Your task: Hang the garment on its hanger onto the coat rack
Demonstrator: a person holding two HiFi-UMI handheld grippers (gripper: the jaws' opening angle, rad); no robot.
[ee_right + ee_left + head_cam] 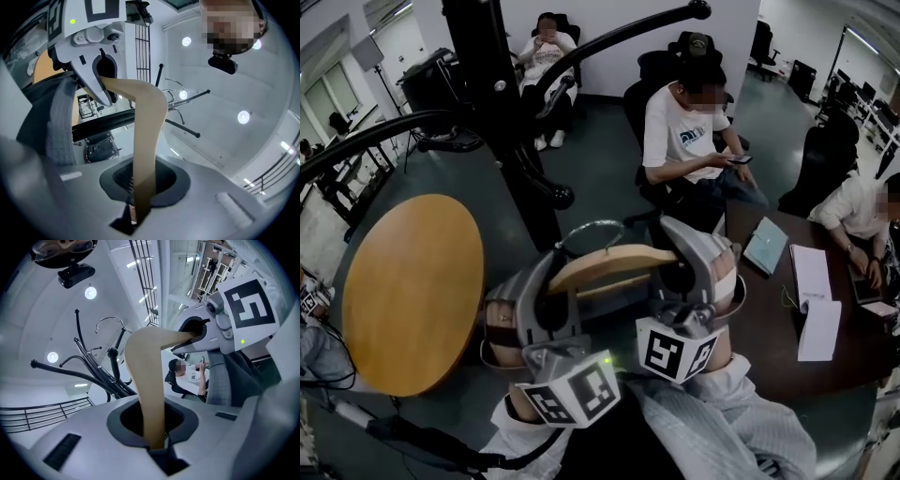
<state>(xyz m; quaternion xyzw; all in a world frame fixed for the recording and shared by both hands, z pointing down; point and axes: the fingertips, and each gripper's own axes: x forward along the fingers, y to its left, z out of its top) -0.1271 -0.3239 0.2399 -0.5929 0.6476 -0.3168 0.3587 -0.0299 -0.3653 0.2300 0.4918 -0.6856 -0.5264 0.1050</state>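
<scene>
Coat rack (pixel 502 112), black with curved arms, stands beside the round wooden table (pixel 412 291). Grey garment (pixel 218 380) drapes from the wooden hanger (pixel 609 264), which is held aloft near the rack's post. Left gripper (pixel 551 286) pinches the hanger's left end; right gripper (pixel 686 267) pinches its right end.

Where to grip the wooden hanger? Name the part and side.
Grip the tan wooden hanger by its two sloping arms, one each side of its metal wire hook, from the person's side. Flat arms suit the jaws and leave the hook free for the black coat rack.
</scene>
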